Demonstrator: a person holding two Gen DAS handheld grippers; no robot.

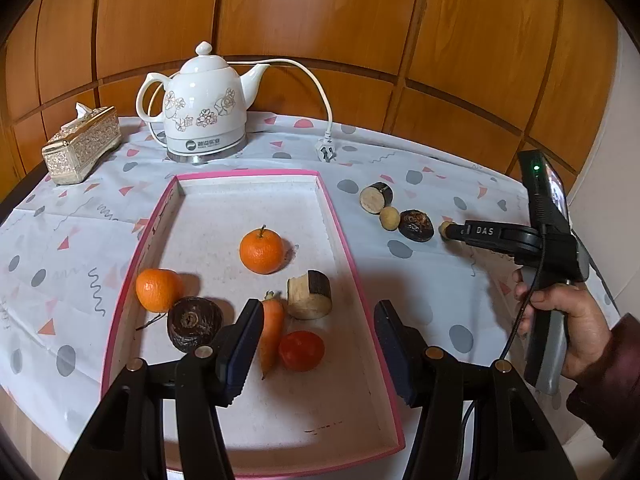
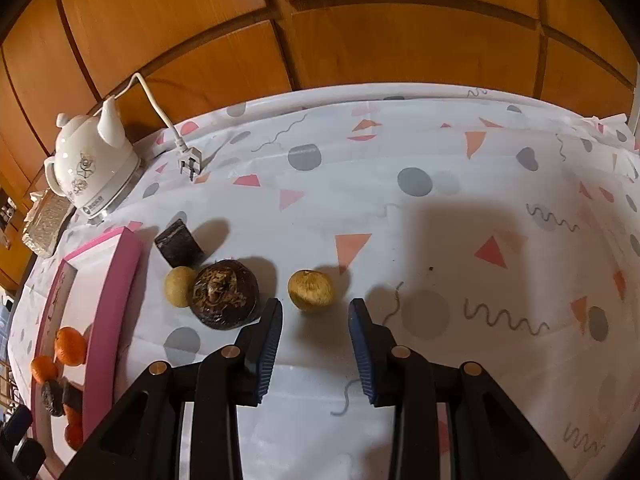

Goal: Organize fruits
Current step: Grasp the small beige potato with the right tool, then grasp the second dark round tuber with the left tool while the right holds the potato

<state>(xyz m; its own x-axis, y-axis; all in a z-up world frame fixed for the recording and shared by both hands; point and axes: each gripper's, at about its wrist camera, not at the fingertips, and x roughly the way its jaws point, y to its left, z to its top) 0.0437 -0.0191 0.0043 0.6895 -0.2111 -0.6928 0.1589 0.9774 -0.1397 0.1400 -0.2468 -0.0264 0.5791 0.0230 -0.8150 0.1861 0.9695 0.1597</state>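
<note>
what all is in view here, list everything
tray: 1, pink rim, white floor, mid table
oranges: 2, orange, in tray
carrot: 1, orange, in tray
tomato: 1, red, in tray beside carrot
water chestnuts: 2, dark brown, one in tray, one on cloth right of tray
cane pieces: 2, dark skin, pale cut, one in tray, one on cloth
longans: 2, tan, on cloth, one ahead of right gripper
kettle: 1, white, floral, back of table, cord unplugged
tissue box: 1, gold, back left
tablecloth: 1, white, patterned
left gripper: black, open over tray
right gripper: black, open, behind longan
hand: 1, on right gripper's handle
</note>
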